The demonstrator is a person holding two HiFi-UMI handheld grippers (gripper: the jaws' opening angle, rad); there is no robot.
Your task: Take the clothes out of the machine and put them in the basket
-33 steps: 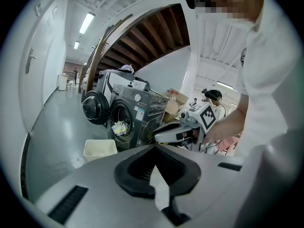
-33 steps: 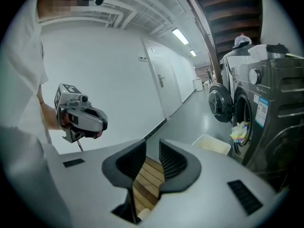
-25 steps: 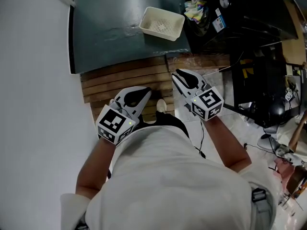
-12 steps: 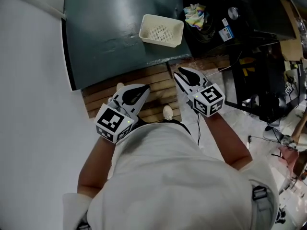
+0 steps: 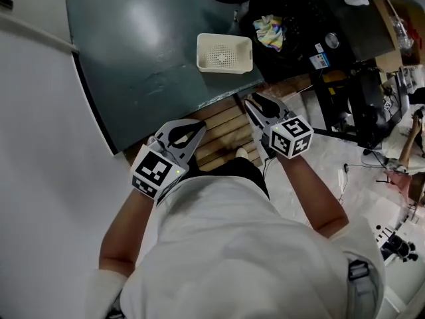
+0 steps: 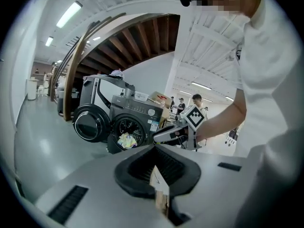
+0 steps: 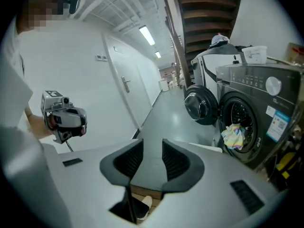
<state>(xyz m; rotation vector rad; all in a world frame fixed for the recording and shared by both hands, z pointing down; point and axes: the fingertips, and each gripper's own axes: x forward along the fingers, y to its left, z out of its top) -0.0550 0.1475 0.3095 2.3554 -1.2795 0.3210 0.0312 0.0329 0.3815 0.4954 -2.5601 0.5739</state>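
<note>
We can read no words or numbers; the blue label (image 7: 277, 125) on the machine (image 7: 251, 87), at three o'clock, is too small.

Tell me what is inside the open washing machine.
A crumpled multicoloured cloth lies at the mouth of the washing machine. The drum behind it is dark, so further clothes cannot be seen.

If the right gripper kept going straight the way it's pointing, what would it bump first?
Probably the dark floor, close beside the white basket. The right gripper tilts down, its empty jaws just opening; depth is unclear.
</note>
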